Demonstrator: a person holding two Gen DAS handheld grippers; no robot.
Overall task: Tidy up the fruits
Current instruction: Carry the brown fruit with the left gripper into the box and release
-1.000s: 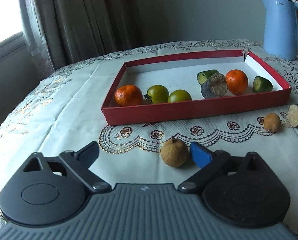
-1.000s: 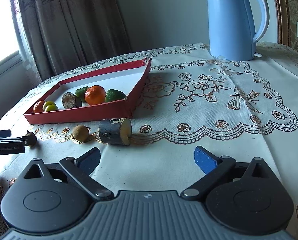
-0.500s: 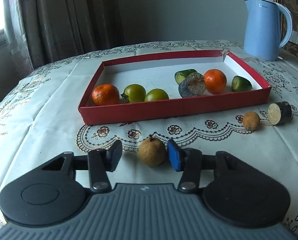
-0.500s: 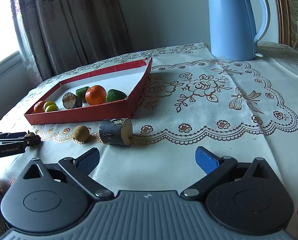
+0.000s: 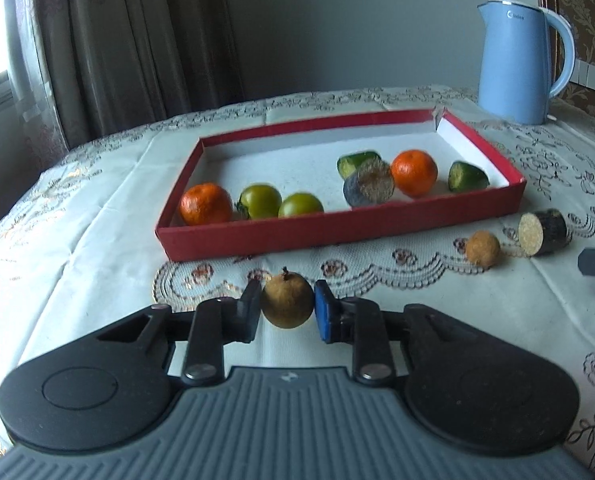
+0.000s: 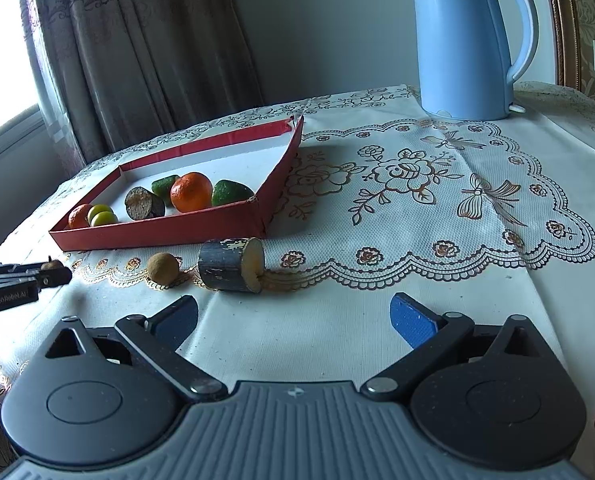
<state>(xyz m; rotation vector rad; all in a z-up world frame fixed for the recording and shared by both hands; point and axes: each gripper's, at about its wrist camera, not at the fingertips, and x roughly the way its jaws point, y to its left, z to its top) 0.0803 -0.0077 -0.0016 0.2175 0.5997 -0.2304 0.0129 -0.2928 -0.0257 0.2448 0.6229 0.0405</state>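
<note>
My left gripper (image 5: 287,306) is shut on a brown longan with a stem (image 5: 287,300), low over the tablecloth in front of the red tray (image 5: 337,230). The tray holds two oranges (image 5: 206,204), two green fruits (image 5: 259,201), green pieces (image 5: 467,176) and a dark cane piece (image 5: 368,188). A second longan (image 5: 483,249) and a dark cane piece (image 5: 543,232) lie on the cloth right of the tray, also in the right wrist view (image 6: 162,267) (image 6: 231,265). My right gripper (image 6: 295,316) is open and empty, just in front of that cane piece.
A blue electric kettle (image 6: 469,40) stands at the back right of the table. Curtains (image 5: 129,40) hang behind the table. The left gripper shows at the left edge of the right wrist view (image 6: 21,280). The lace-patterned tablecloth (image 6: 417,184) covers the table.
My left gripper's fingers have closed from wide open onto the stemmed longan. The right gripper has barely moved and stays open.
</note>
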